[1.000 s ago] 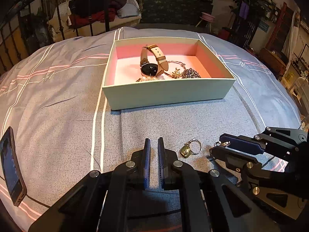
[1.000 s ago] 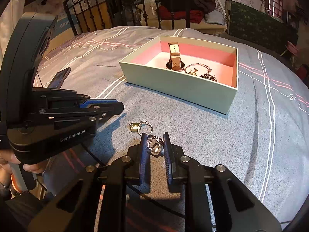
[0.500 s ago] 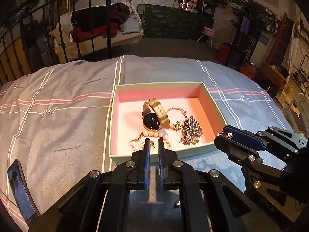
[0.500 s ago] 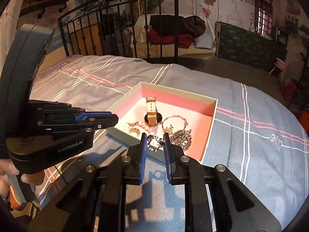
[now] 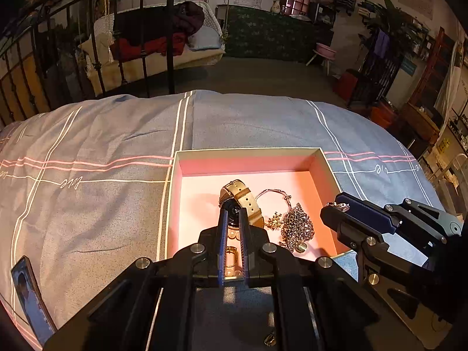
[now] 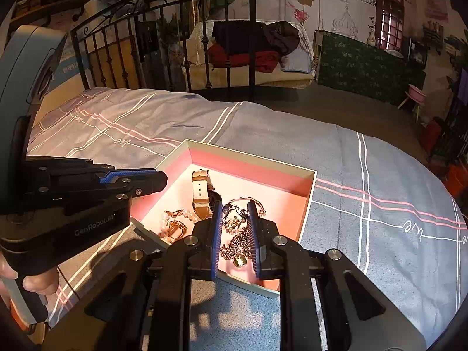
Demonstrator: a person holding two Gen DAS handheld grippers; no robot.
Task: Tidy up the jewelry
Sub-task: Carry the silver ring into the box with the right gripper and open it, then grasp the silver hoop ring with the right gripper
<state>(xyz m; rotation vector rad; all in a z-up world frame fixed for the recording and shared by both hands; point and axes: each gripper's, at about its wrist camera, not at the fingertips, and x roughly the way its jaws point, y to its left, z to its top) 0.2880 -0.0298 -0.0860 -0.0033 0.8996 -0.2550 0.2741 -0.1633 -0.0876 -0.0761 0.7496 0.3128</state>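
Over the open pale-green box (image 5: 172, 204) with its pink lining, on a grey-blue bedspread (image 5: 87, 204) crossed by white and pink lines: two black grippers side by side. Left gripper (image 5: 232, 219) above the near edge of the box, blue pads drawn almost together, empty. Right gripper (image 6: 235, 216) clenched on a small silvery piece of jewelry (image 6: 234, 212), pinched near the fingertips and raised above the box floor; same piece visible at the tip of that gripper in the left wrist view (image 5: 337, 204). Inside the box, a watch with a beige strap (image 5: 239, 199) near the middle, a thin bangle (image 5: 273, 194) just beside it, a heap of sparkly chain (image 5: 295, 228) toward the right wall, a string of pearls (image 6: 175, 216) and a gold ring (image 6: 175, 228) close to the near wall. At the bedspread's left edge, a phone (image 5: 29, 295) tilted on its side. On the left gripper's handle, a hand (image 6: 32, 280), fingers wrapped round. Beyond the bed, a black iron bedframe (image 6: 163, 44).
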